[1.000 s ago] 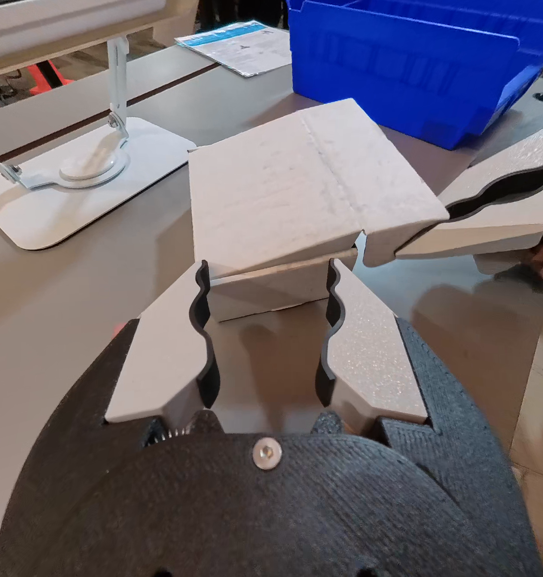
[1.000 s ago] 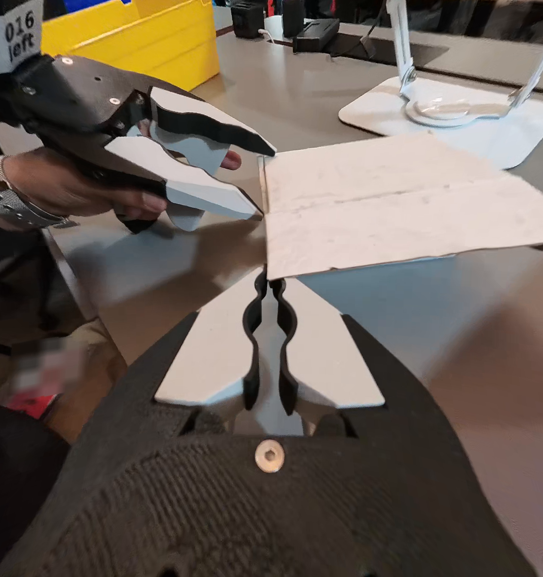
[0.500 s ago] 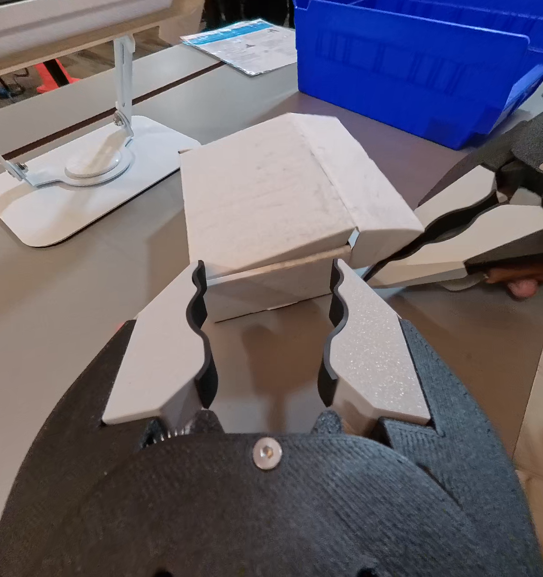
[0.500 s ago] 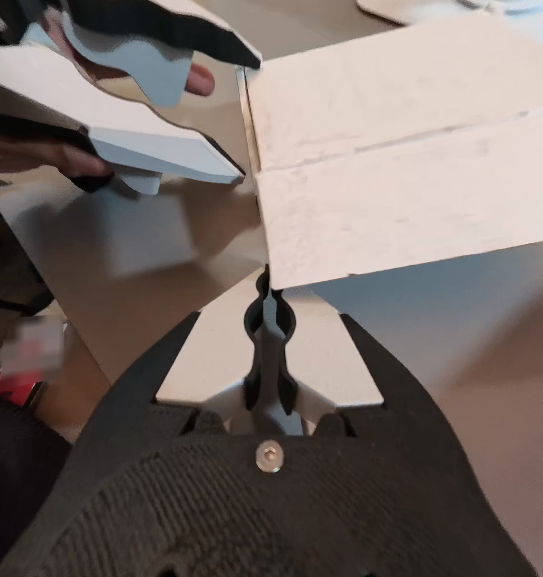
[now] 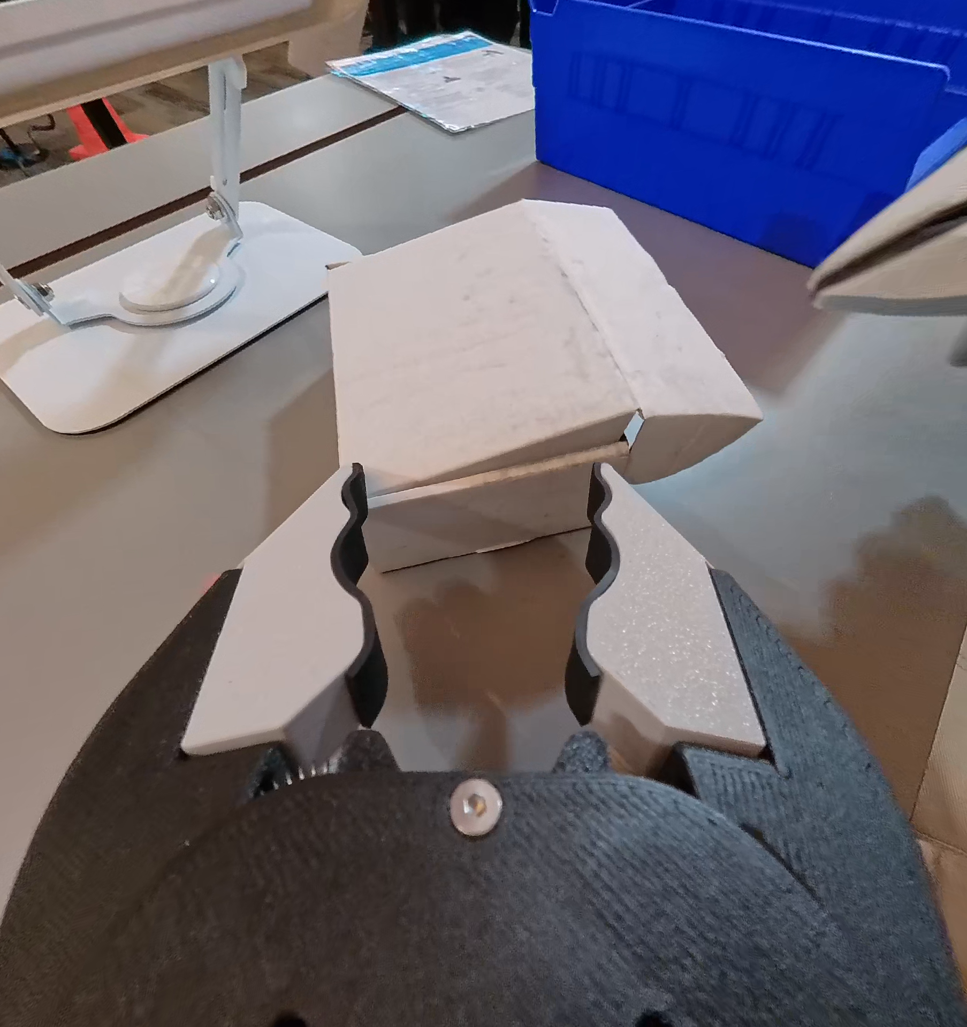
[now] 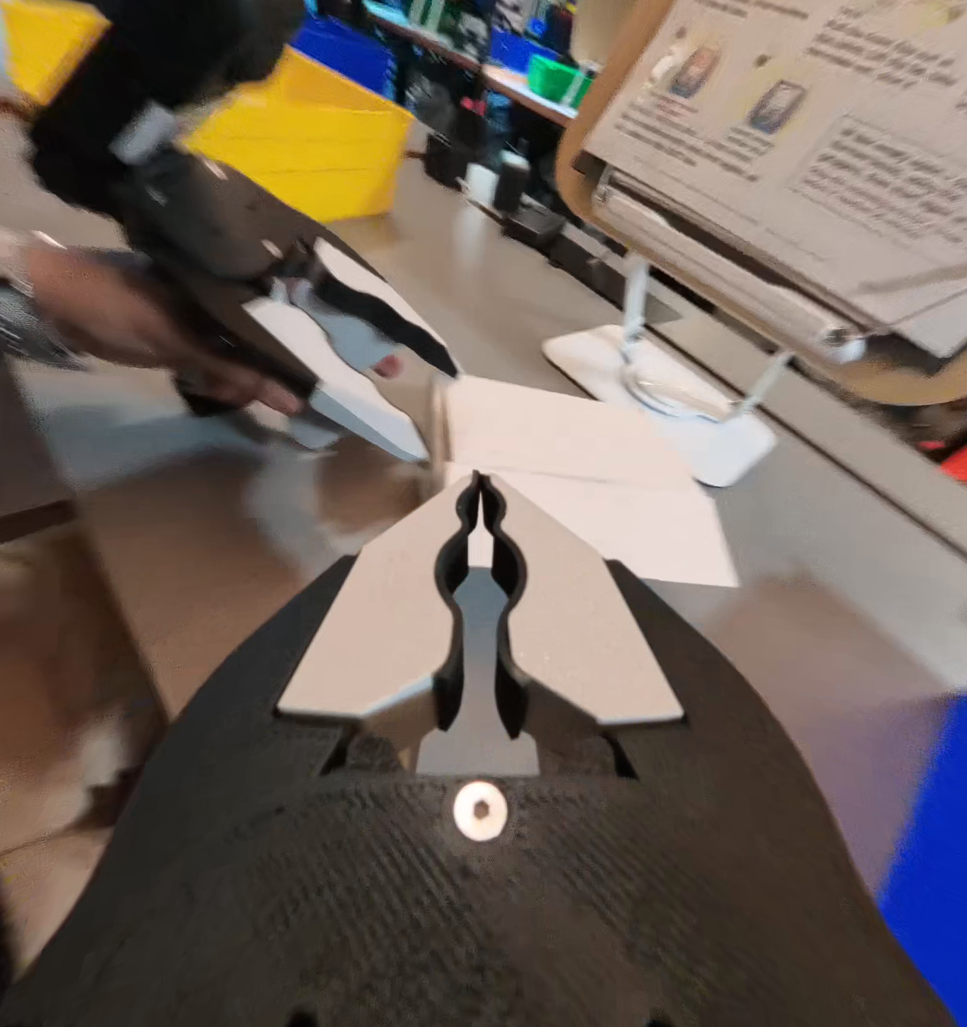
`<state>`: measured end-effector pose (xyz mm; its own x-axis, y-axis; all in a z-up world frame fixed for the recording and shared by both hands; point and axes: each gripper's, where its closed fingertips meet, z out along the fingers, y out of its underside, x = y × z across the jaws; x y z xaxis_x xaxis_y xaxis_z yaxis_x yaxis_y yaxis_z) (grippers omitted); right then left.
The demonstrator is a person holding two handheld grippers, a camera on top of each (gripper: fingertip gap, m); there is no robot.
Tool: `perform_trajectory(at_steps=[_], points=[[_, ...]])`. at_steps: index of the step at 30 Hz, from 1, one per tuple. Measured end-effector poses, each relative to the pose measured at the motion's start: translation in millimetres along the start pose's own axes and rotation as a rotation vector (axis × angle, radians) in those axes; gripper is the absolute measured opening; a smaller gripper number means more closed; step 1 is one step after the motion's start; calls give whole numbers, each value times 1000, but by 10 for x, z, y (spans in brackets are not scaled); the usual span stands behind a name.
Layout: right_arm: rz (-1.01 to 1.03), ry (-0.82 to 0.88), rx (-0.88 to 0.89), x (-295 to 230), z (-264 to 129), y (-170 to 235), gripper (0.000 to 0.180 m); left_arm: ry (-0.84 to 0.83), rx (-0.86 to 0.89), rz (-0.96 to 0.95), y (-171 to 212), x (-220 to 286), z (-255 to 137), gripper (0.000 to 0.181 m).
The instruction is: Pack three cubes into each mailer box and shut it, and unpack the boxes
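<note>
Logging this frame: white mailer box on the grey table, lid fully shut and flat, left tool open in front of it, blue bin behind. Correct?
Not quite: the mailer box lid is ajar, tilted up with its front flap untucked, as the left wrist view shows. The left tool is open in front of it, and the blue bin stands behind.

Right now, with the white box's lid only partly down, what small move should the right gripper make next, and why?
Probably bring the right gripper, which is shut and empty, down onto the lid and press it flat. The mailer box still gapes at its front edge, the front flap hangs untucked, and the open left gripper sits at the box's near wall.
</note>
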<state>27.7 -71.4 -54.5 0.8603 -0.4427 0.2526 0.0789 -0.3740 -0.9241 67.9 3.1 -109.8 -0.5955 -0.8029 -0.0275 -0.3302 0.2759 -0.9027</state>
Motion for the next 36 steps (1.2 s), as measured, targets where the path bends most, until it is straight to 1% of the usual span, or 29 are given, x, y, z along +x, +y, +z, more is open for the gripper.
perform_trajectory(at_steps=[2, 3, 5, 9, 17, 28, 32, 33, 35, 36], points=[[-70, 49, -85, 97, 60, 197, 0, 3, 2, -6, -2, -3, -1, 80], [-68, 33, -124, 69, 102, 305, 0, 5, 3, -10, -4, -4, -3, 80], [-51, 5, -130, -20, 167, 382, 0, 3, 8, -16, -9, -13, -8, 79], [-151, 47, -130, -15, 209, 366, 0, 3, 9, -20, -11, -16, -11, 80], [-166, 58, -125, -17, 224, 382, 0, 17, 16, -36, -17, -16, -20, 80], [-290, 103, -148, -20, 234, 370, 0, -1, 10, -24, -8, -21, -17, 82], [-315, 95, -123, -62, 172, 307, 0, -10, 1, -16, 3, -22, -8, 85], [-306, 107, -121, -51, 164, 295, 4, -8, 2, -19, 2, -23, -9, 85], [-271, 167, -121, 38, 174, 289, 39, -2, 7, -25, -3, -24, -14, 84], [-242, 181, -119, 71, 184, 290, 45, -2, 10, -29, -7, -28, -18, 84]])
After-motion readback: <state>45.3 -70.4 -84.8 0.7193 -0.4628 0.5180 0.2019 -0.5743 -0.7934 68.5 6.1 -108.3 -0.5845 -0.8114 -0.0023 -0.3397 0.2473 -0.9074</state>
